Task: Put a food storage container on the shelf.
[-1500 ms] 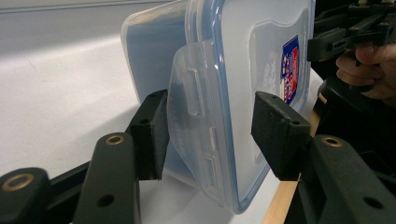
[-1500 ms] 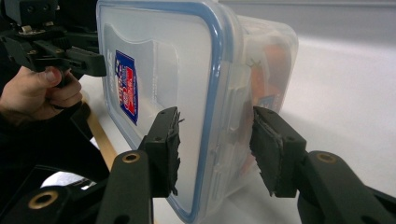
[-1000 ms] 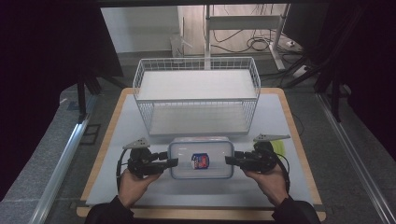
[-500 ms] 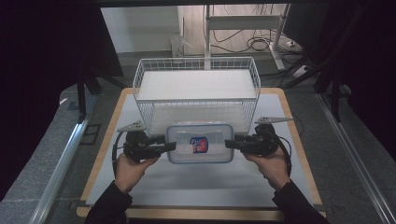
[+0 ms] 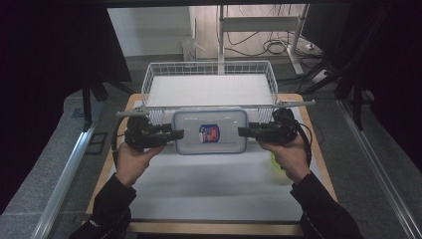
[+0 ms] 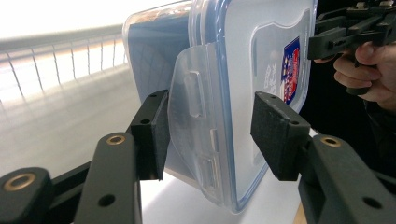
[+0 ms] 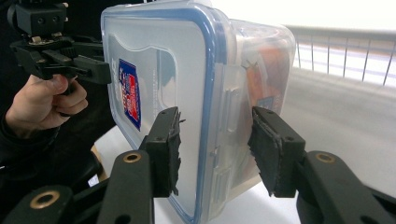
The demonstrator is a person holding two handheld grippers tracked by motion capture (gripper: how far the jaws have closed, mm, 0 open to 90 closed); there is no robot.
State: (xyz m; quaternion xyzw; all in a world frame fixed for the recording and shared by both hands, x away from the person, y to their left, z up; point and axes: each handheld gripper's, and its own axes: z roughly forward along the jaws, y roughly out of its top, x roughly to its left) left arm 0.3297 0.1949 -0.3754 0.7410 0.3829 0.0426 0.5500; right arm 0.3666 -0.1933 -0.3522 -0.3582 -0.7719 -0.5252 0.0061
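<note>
Tabletop [image 5: 209,194], pale and wood-edged, spreads across the lower middle of the high view. A white wire basket [image 5: 209,89] stands on its far part, in the upper centre of that view, with a flat white floor inside. Just below the basket in the frame, at the centre, a clear plastic container [image 5: 210,131] with a blue-rimmed lid and a small red and blue label is held off the table between the two grippers, its far edge overlapping the basket's near wall in the picture.

The left gripper [image 5: 174,134] comes in from the centre left of the high view and clamps the container's left end. In the left gripper view its jaws stand partly apart, one pad [image 6: 154,133] against the underside and one against the lid, closed over the end clip, with the container [image 6: 233,93] rising through the middle of the frame.

The right gripper [image 5: 245,132] comes in from the centre right and clamps the opposite end. In the right gripper view its jaws are likewise part-way apart, one pad [image 7: 168,149] on the lid and the other on the body, with the container [image 7: 187,102] filling the centre.

A small yellow-green thing [image 5: 273,160] peeks out beside the right hand [image 5: 288,157], lower right of centre; what it is cannot be told.
</note>
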